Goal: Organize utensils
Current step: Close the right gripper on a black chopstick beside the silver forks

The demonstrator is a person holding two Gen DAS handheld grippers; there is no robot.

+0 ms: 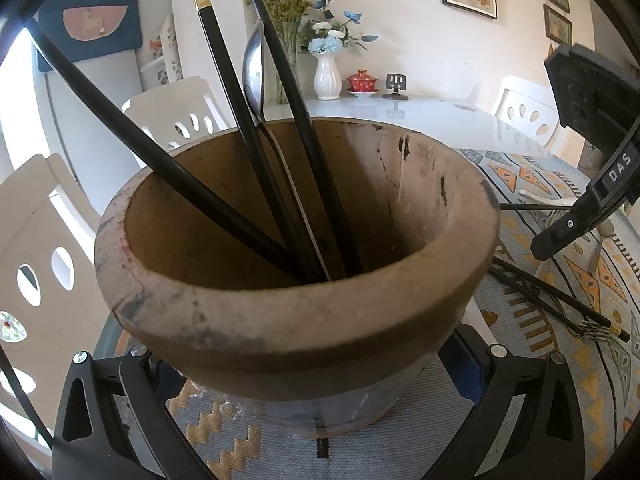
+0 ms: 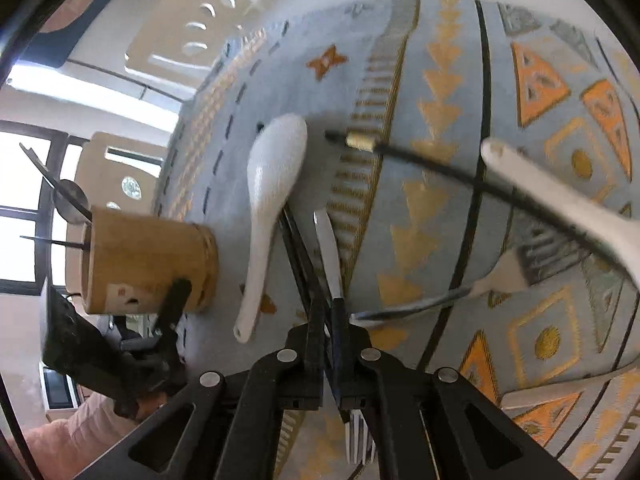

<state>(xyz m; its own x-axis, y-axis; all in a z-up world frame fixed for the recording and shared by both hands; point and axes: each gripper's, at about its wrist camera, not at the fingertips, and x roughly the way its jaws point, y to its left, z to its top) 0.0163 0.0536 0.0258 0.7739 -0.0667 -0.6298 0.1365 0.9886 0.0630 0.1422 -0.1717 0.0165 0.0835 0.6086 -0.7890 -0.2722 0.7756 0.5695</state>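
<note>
A brown round utensil holder (image 1: pixel 296 320) fills the left wrist view, standing on a patterned mat. My left gripper (image 1: pixel 320 360) is shut on its lower body, one finger at each side. Inside lean black chopsticks (image 1: pixel 224 92) and a metal spoon (image 1: pixel 254 68). In the right wrist view my right gripper (image 2: pixel 329 320) is shut on the thin silver handle of a fork (image 2: pixel 329 248), whose tines (image 2: pixel 356 436) show under the fingers. Black chopsticks (image 2: pixel 296 240) lie just left of that handle. The holder (image 2: pixel 148 260) stands to the left.
On the mat (image 2: pixel 440 80) lie a white ceramic spoon (image 2: pixel 276 184), a second white spoon (image 2: pixel 560 208), a gold-banded black chopstick (image 2: pixel 360 142) and another fork (image 2: pixel 500 272). White chairs (image 1: pixel 176 116) ring the table. A vase (image 1: pixel 327 76) and red cup (image 1: pixel 362 80) stand at its far side.
</note>
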